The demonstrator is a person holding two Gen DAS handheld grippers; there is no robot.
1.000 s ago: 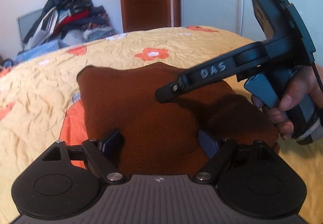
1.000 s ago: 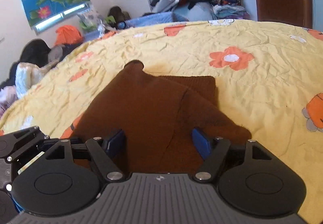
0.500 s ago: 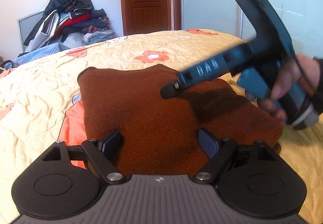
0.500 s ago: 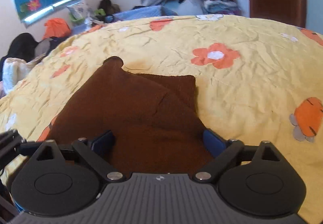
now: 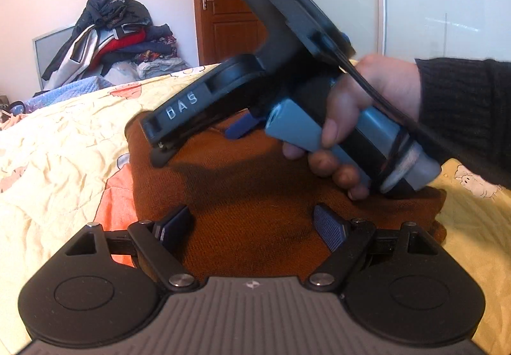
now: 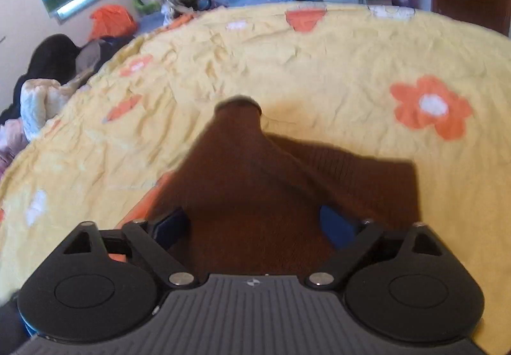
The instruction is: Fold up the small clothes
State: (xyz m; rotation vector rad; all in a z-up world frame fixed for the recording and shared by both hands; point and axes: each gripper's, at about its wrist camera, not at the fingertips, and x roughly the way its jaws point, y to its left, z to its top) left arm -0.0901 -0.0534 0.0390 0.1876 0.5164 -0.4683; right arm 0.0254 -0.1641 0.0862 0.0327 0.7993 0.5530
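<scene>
A folded brown sweater [image 5: 255, 195] lies on the bed [image 6: 319, 67], on its yellow flowered sheet, near both claws, with one narrow end reaching toward the far side. The left claw [image 5: 252, 227] hangs spread wide just above the sweater's near part, pinching nothing, its blue pads [image 5: 329, 227] apart from the knit. The right claw [image 6: 252, 227], held in a hand [image 5: 367, 105] with a dark sleeve [image 5: 463, 105], crosses over the sweater from the right, its jaws opening with only the cloth below them, gripping nothing
</scene>
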